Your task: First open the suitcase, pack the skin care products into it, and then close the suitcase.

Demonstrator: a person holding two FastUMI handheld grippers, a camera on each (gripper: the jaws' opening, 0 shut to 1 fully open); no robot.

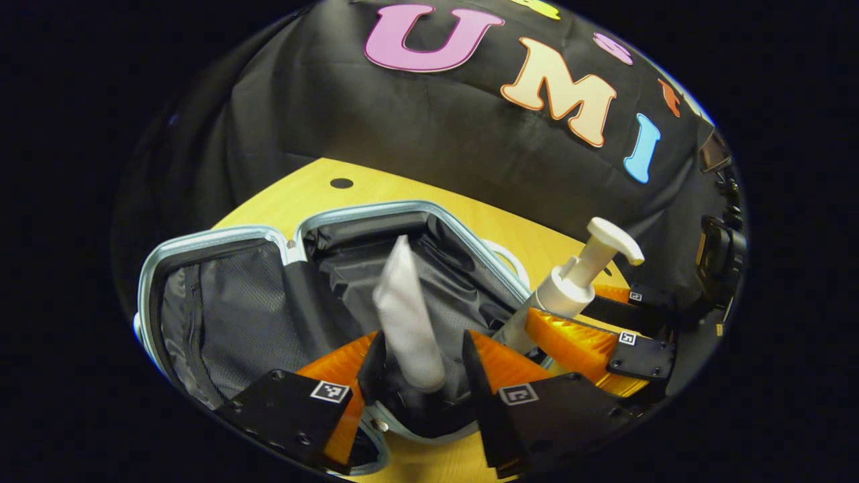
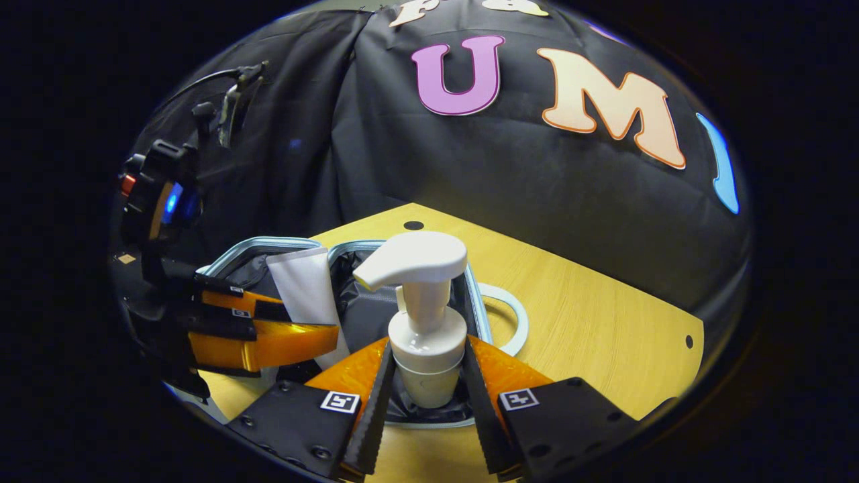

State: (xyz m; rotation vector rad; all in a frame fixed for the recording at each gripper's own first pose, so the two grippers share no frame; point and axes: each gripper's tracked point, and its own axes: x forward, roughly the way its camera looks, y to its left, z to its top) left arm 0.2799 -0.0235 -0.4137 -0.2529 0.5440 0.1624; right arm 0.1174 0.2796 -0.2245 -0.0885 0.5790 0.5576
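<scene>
Right gripper view | white pump bottle upright | suitcase open

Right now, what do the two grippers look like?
Both alike: left gripper and right gripper have translucent orange wedge fingers with black ribbed inner pads, on black plates with screws, each carrying a small square black-and-white marker. The left's black body shows a blue light and a cable.
</scene>
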